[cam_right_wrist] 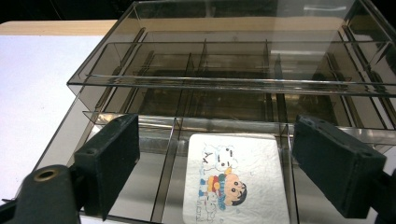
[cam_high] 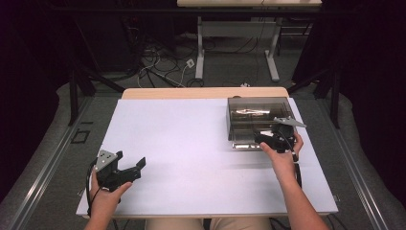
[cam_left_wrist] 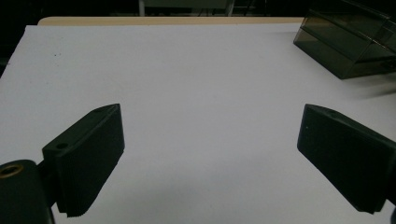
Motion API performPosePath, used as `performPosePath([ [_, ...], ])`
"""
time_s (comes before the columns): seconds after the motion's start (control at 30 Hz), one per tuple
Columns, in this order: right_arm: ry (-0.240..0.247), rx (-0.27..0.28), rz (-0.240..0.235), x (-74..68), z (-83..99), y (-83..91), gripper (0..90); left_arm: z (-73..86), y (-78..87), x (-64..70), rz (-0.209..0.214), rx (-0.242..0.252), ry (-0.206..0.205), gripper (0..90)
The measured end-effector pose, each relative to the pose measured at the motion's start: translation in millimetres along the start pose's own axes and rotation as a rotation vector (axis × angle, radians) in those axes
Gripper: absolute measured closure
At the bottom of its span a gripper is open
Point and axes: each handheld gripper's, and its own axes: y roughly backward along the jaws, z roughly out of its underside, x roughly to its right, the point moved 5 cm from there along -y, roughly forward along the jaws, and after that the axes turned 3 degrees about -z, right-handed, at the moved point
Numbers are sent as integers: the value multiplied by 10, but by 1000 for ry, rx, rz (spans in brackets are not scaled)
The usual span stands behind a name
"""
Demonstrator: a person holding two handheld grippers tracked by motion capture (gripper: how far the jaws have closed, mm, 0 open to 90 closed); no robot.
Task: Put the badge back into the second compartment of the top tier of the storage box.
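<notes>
Organizer (cam_high: 258,122), smoked clear plastic with divided compartments, is sitting at the far right of the white surface (cam_high: 191,153), its near drawer pulled out toward the person. In the right gripper view a square card (cam_right_wrist: 236,179) with a cartoon print is lying flat in the middle compartment of that drawer.

Right claw (cam_high: 275,139) is hovering over the drawer's near edge, jaws spread wide and gripping nothing; they are straddling the card's compartment, one jaw to each side. Judgement: the wide spread and centred aim are suiting a reach down for the card, or for the drawer front; which one I cannot tell.

Left claw (cam_high: 129,170) is resting low at the near left, well apart from the organizer, jaws spread and empty, pointing across bare surface. Judgement: it is being parked clear of the right hand's work.
</notes>
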Motion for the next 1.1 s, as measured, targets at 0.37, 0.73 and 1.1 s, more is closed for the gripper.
performPosePath([
  [0.37,-1,-12,-40,-44,12,-13,5,0,1,-7,-3,6,7,75],
  [0.73,15,-3,-72,-77,9,31,0,-4,7,1,4,6,8,75],
  [1.1,63,-13,-121,-91,27,102,0,-6,2,9,7,5,5,75],
])
